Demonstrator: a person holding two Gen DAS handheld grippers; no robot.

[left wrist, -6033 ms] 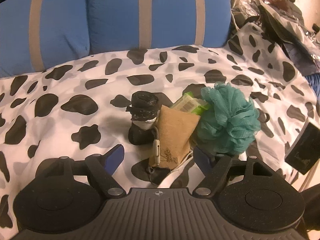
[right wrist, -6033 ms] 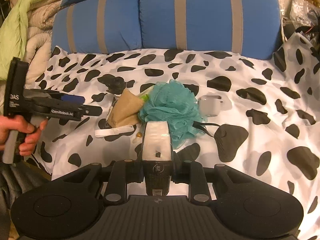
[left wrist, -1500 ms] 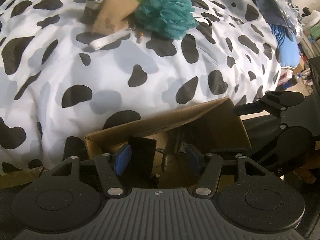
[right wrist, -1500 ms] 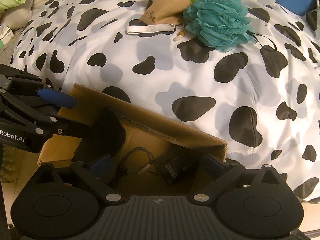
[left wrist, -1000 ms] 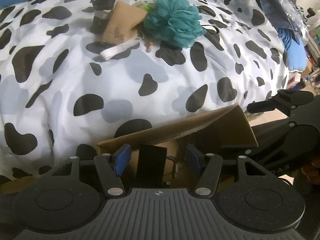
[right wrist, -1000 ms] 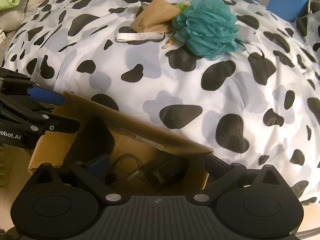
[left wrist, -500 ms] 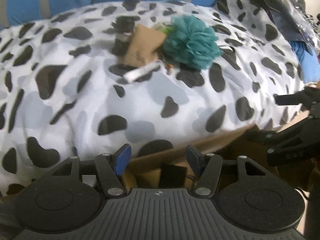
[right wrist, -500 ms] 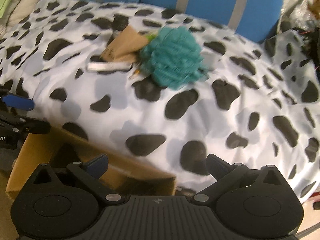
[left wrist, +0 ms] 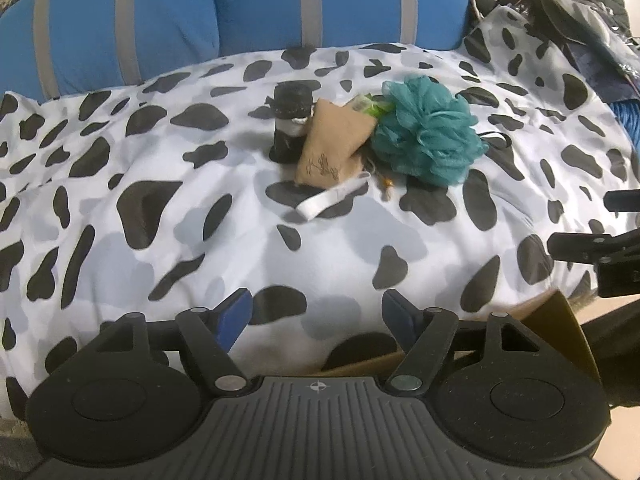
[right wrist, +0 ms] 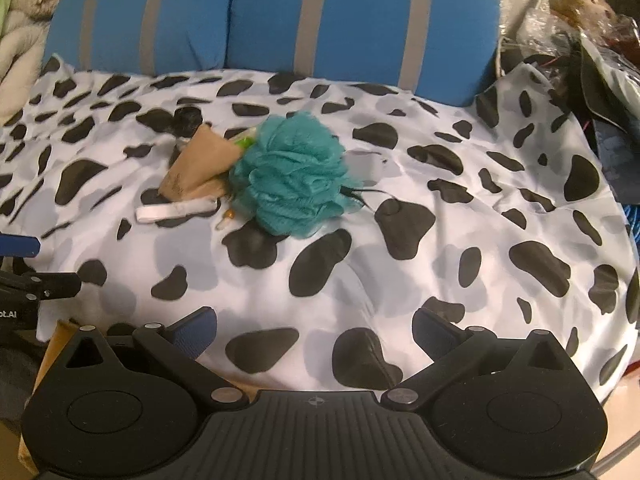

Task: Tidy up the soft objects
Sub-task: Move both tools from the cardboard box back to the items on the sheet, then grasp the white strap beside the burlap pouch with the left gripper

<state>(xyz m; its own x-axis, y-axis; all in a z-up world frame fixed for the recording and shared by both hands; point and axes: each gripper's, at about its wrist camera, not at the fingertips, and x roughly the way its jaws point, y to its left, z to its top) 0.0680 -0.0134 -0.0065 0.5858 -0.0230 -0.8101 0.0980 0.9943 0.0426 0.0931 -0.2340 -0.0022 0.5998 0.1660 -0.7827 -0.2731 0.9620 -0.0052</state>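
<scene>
A teal bath pouf [left wrist: 430, 130] [right wrist: 292, 176] lies on the cow-print bedspread [left wrist: 160, 208] [right wrist: 460, 240]. A tan pouch [left wrist: 330, 144] [right wrist: 204, 164], a dark roll [left wrist: 291, 120] [right wrist: 186, 120], a green packet [left wrist: 370, 105] and a white strap [left wrist: 332, 200] [right wrist: 176, 212] lie beside it. My left gripper [left wrist: 318, 314] hangs over the bed's near edge, its jaws opening with nothing between them. My right gripper [right wrist: 314, 334] stands open and empty, also well short of the pile. A cardboard box [left wrist: 556, 328] [right wrist: 54, 348] shows at the bottom edge of both views.
Blue cushions with grey stripes [left wrist: 260, 12] [right wrist: 320, 20] back the bed. Clutter of bags and clothing [left wrist: 580, 8] [right wrist: 580, 32] sits at the right. A beige and green blanket [right wrist: 20, 28] lies at the far left. Each view catches the other gripper at its side edge.
Both views tilted up from the cardboard box to the bed; the box has slid to the bottom edge. The left jaws have widened. The dark item between them is out of view.
</scene>
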